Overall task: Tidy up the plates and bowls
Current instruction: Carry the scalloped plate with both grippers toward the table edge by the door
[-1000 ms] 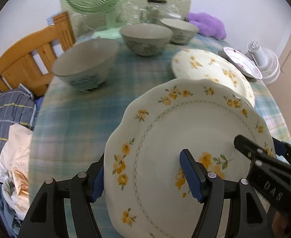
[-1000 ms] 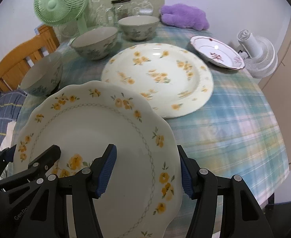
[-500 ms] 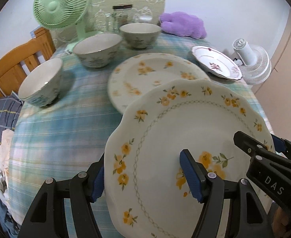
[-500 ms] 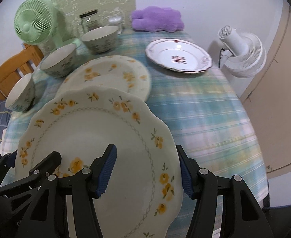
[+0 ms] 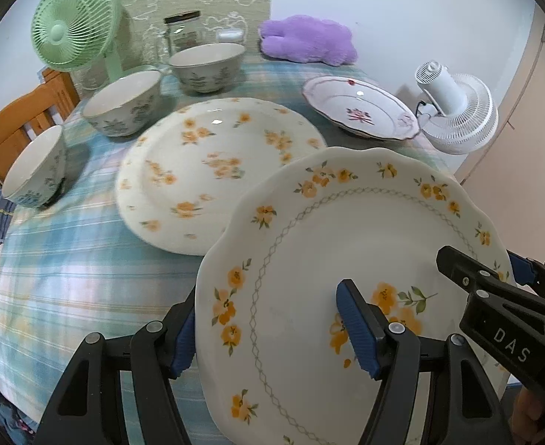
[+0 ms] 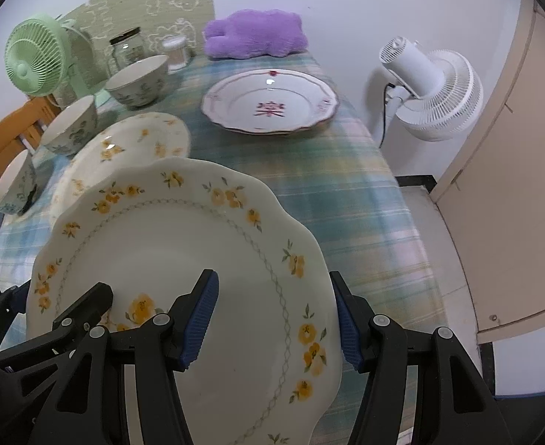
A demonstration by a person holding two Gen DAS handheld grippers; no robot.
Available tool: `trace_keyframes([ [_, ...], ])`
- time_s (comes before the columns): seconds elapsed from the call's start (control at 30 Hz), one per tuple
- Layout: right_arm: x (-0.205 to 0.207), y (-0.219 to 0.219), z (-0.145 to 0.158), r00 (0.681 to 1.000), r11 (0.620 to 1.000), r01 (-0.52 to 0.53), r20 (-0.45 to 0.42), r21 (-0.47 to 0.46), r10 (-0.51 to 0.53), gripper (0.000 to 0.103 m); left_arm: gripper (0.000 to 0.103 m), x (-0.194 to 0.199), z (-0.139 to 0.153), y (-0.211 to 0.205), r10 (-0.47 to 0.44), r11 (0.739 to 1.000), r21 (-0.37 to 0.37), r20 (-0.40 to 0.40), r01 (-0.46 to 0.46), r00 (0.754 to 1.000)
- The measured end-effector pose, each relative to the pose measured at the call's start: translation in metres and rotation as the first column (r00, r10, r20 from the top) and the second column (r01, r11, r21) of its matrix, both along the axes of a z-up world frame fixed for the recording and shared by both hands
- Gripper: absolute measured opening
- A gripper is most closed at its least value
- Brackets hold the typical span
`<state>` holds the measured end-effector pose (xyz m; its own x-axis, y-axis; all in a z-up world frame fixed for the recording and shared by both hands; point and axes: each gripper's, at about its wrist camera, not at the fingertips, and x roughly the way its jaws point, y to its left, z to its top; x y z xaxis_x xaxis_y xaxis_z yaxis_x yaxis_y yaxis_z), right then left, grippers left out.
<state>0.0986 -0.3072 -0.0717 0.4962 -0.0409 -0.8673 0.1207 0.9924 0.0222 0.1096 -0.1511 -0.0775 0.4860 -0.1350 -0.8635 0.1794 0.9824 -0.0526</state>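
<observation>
Left wrist, scalloped plate [image 5: 346, 244] tilted, rim away

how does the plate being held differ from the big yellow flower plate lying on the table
The held plate has a scalloped rim and a grey chain ring inside its flower border; the plate on the table has a smoother edge and sprigs scattered all over. The held plate is tilted above the tablecloth; the other lies flat. Both are cream with yellow flowers.

Lower rim of scalloped plate [image 5: 346, 244] cut off
</observation>
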Motion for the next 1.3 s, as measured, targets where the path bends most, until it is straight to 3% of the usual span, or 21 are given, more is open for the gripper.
trace_keyframes([
  [0.33, 0.001, -0.043, -0.017, 0.999, 1.000, 0.016, -0.039, -0.007, -0.016, 0.063, 0.069, 0.005, -0.017, -0.039, -0.009, 1.000, -0.005, -0.043, 0.009, 0.999],
  [0.73, 0.022, -0.065, -0.043, 0.992, 1.000, -0.001, -0.126, 0.025, 0.004, 0.062, 0.068, 0.020, -0.037, -0.053, 0.023, 1.000, 0.022, -0.123, -0.021, 0.992],
  [1.03, 0.024, -0.065, -0.045, 0.989, 1.000, 0.000, -0.145, 0.028, 0.004, 0.064, 0.073, 0.017, -0.027, -0.053, -0.008, 0.999, 0.034, -0.095, 0.011, 0.995],
  [1.2, 0.014, -0.060, -0.027, 0.993, 0.999, 0.038, -0.113, 0.013, -0.036, 0.080, 0.079, 0.010, -0.015, -0.046, -0.063, 0.997, 0.033, -0.084, 0.066, 0.994],
  [1.3, 0.012, -0.049, -0.014, 0.996, 0.999, 0.033, -0.087, 0.043, -0.029, 0.083, 0.080, 0.009, -0.004, -0.035, -0.074, 0.997, 0.029, -0.075, 0.076, 0.994],
])
